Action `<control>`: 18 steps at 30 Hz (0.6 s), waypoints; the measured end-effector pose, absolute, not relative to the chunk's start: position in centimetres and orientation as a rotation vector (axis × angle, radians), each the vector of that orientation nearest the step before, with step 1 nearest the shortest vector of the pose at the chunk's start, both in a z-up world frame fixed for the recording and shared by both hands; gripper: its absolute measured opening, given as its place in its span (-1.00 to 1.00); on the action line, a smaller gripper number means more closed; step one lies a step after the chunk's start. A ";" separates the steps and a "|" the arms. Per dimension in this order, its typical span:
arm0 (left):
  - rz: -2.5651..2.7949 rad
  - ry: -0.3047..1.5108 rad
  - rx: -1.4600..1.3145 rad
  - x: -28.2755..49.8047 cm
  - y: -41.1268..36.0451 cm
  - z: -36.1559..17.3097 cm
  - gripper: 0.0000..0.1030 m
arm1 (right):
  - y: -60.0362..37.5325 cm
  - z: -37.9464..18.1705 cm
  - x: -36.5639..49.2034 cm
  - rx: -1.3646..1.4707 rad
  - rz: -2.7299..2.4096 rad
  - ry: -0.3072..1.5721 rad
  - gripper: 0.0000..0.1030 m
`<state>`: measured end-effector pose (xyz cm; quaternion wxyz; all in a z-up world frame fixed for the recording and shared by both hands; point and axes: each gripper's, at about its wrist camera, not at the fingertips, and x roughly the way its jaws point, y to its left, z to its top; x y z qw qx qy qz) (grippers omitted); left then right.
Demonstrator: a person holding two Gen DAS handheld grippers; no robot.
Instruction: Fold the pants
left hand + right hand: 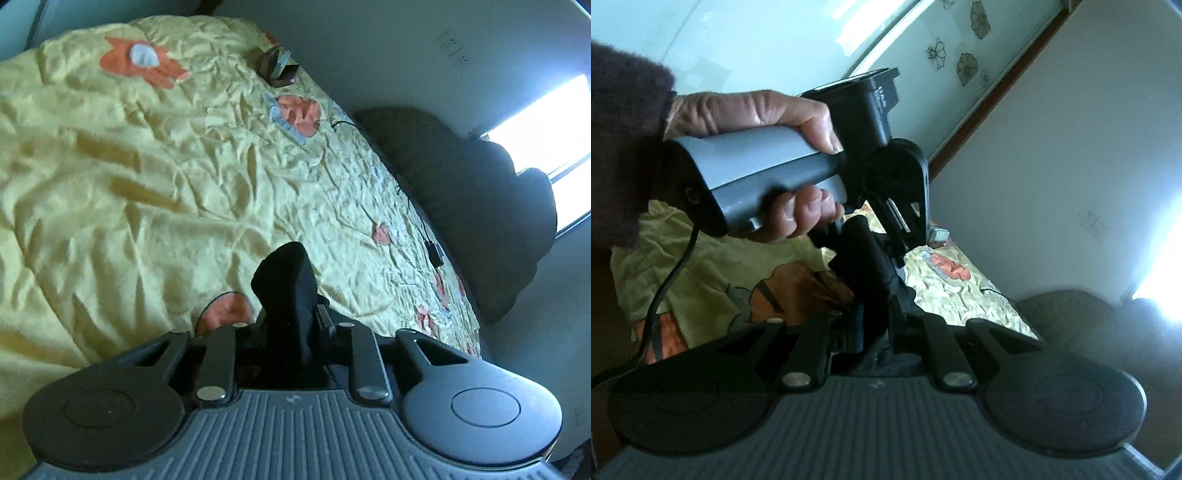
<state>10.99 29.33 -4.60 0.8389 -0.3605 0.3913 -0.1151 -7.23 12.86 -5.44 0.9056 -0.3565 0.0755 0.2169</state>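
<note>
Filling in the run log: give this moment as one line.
task: fold pants | left gripper: shut on black pants | right gripper: shut on black pants | above yellow bedspread

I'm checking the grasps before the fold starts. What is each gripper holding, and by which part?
The left gripper pinches a bunched edge of the black pants. The right gripper grips the same dark fabric; which part of the garment cannot be told.

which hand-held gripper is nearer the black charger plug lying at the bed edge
Left, as far as the views show. The left hand-held gripper, shut on the black pants, hangs above the bedspread with the plug ahead-right. The right hand-held gripper sits behind the left; plug unseen there.
</note>
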 end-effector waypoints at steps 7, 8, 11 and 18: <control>-0.255 0.797 -0.708 10.6 27.6 -2.0 -0.67 | 11.8 -3.9 -6.9 -0.638 0.444 0.184 -0.79; -0.261 0.795 -0.703 10.6 27.2 -1.5 -0.67 | 11.4 -3.6 -6.9 -0.618 0.439 0.190 -0.79; -0.279 0.786 -0.680 10.6 25.8 -0.2 -0.69 | 10.2 -2.6 -6.5 -0.542 0.436 0.220 -0.79; -0.359 0.753 -0.606 10.5 20.5 3.0 -0.71 | 6.8 -0.5 -6.7 -0.395 0.395 0.231 -0.79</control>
